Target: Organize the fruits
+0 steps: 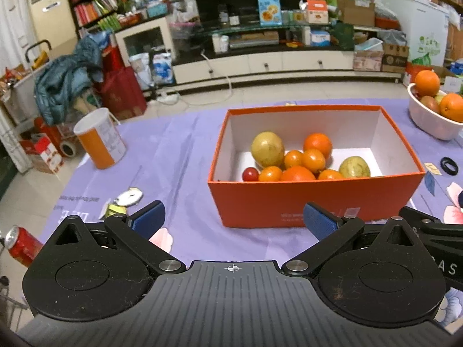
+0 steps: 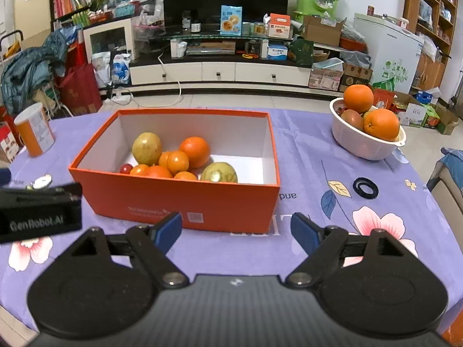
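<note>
My left fingers are spread wide and hold nothing; they hang over the counter just in front of the box. My right fingers are also released and empty, near the same front wall of the box. Inside the box lie the fruits: oranges, two yellow-green ones and one small red one, all pushed to the front left part. The bowl stands on the counter to the right, well apart from the box, with two oranges and a reddish fruit piled in it.
</note>
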Demonstrator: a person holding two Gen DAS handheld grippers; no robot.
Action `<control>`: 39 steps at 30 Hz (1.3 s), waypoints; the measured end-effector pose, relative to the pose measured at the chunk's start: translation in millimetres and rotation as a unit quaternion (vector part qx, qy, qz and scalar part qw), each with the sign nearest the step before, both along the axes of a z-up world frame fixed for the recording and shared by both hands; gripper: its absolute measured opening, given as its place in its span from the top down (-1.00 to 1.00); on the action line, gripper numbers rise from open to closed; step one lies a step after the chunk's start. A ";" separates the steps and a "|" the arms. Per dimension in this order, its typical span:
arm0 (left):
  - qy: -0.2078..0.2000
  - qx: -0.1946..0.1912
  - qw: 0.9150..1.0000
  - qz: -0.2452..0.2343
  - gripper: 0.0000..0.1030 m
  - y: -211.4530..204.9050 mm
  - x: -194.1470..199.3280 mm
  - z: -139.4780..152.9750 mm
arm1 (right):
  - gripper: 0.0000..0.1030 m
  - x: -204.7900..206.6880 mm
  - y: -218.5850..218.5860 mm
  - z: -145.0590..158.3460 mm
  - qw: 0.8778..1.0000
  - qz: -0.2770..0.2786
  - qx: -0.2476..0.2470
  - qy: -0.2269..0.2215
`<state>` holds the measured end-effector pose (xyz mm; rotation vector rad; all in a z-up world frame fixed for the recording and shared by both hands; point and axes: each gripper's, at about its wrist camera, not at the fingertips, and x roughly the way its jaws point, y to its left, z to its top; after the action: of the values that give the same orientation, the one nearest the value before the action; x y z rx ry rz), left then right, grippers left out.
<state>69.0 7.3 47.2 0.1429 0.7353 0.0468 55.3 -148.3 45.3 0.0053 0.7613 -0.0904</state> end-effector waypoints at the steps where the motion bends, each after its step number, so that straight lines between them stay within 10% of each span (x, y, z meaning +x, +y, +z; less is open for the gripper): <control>1: -0.003 -0.001 1.000 -0.002 -0.56 -0.2 -0.8 0.2 | -0.63 0.5 -0.5 0.1 1.000 -0.001 0.004 0.003; 39: 0.012 -0.006 1.000 -0.005 -0.40 -13.3 -0.4 -14.3 | -0.63 1.6 -0.4 -2.2 1.000 0.002 -0.019 0.022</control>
<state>68.5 -6.0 32.9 0.1362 0.7588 0.0321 57.0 -148.7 43.1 -0.0343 0.8032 -0.1020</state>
